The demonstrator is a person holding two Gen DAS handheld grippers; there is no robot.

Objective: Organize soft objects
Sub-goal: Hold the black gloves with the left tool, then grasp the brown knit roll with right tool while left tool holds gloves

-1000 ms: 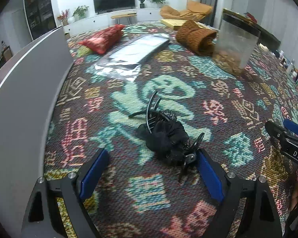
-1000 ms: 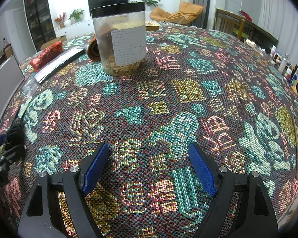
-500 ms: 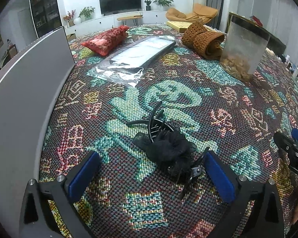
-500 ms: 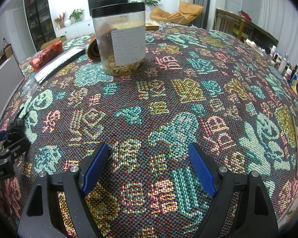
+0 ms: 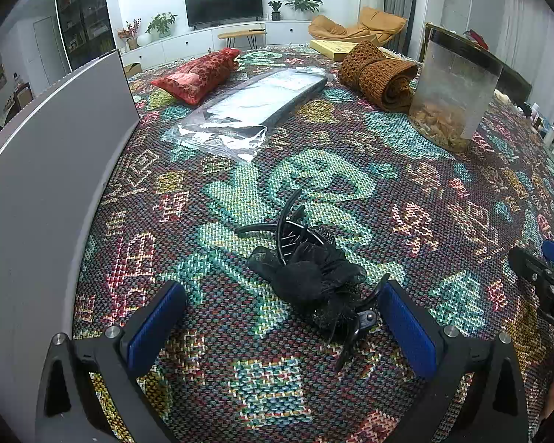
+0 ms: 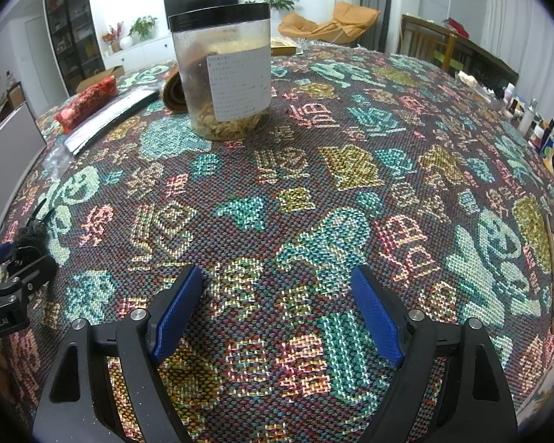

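Observation:
A black hair claw with a black lace bow (image 5: pixel 306 277) lies on the patterned tablecloth (image 5: pixel 351 184) between the fingers of my left gripper (image 5: pixel 280 317). That gripper stands wide open; the claw's near end sits close to the right pad (image 5: pixel 406 325) without being pressed. My right gripper (image 6: pixel 277 295) hovers over bare cloth, its jaws opening with nothing between them. Farther back lie a red fabric pouch (image 5: pixel 199 74), a rolled brown knitted scarf (image 5: pixel 380 70) and a dark item in a clear plastic sleeve (image 5: pixel 255 107).
A clear jar with a black lid (image 6: pixel 225 74) stands mid-table, dried pieces at its bottom. A grey panel (image 5: pixel 48 170) runs along the left side. Small bottles (image 6: pixel 532 118) line the right edge. My right gripper's tip (image 5: pixel 543 277) shows beside the claw.
My left gripper's fingers have spread wider apart and the claw, which lay against the right pad, now lies free. The right gripper's fingers have parted a little.

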